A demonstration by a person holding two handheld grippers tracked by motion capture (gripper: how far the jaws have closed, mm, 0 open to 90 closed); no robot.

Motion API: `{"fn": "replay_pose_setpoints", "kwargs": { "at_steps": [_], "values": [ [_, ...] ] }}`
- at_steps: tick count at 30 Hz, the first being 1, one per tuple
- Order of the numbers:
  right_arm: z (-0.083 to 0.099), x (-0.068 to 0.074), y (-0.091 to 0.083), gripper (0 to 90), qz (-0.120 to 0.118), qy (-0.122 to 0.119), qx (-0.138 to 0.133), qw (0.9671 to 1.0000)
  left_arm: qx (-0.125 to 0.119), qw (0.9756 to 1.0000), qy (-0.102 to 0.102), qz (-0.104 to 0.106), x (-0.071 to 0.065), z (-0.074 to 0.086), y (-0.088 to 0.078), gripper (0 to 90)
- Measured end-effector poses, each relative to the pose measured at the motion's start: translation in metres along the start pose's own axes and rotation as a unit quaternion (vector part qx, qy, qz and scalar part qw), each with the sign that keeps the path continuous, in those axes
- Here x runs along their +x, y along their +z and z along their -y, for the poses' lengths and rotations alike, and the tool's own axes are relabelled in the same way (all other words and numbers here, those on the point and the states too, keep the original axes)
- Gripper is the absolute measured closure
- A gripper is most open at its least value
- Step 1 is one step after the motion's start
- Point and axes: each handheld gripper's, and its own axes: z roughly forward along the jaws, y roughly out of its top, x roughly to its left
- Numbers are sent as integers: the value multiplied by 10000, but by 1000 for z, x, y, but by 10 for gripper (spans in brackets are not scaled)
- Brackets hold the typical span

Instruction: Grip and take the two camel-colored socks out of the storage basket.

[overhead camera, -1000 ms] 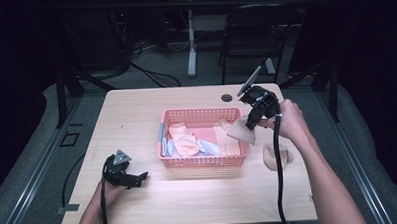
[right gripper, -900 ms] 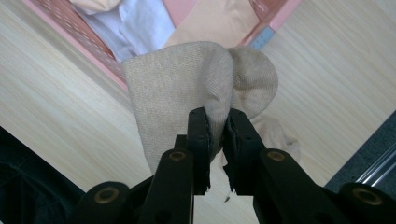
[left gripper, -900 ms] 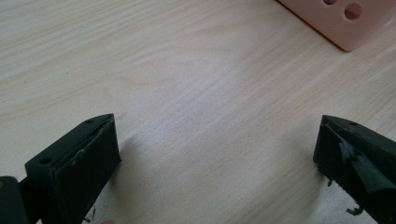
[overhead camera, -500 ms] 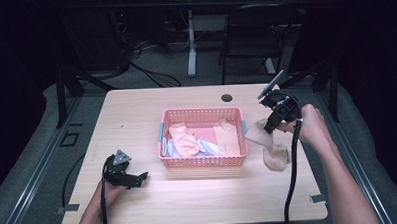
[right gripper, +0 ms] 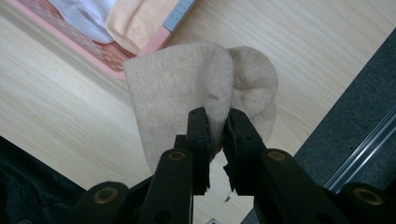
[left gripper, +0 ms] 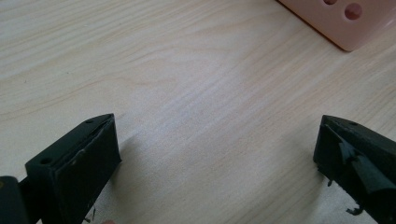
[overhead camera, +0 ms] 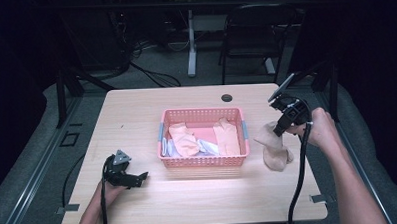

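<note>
One basket (overhead camera: 203, 161), two claws — perhaps five socks.

A beige sock (right gripper: 187, 88) hangs by a pink perforated basket (overhead camera: 204, 161) on a pale woodgrain table (overhead camera: 136, 109).

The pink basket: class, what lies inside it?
Inside the pink basket lie two peach socks, one at each side, and a white cloth between them. Whatever sits beneath these is covered.
</note>
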Motion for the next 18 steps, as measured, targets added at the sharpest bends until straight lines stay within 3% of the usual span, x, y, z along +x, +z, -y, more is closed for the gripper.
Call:
{"fn": "replay_pose_setpoints", "kwargs": {
  "at_steps": [18],
  "values": [
    [19,-25,27,799,89,349,143,9992,5,10000,-9,-6,0,0,0,1]
  ]
}}
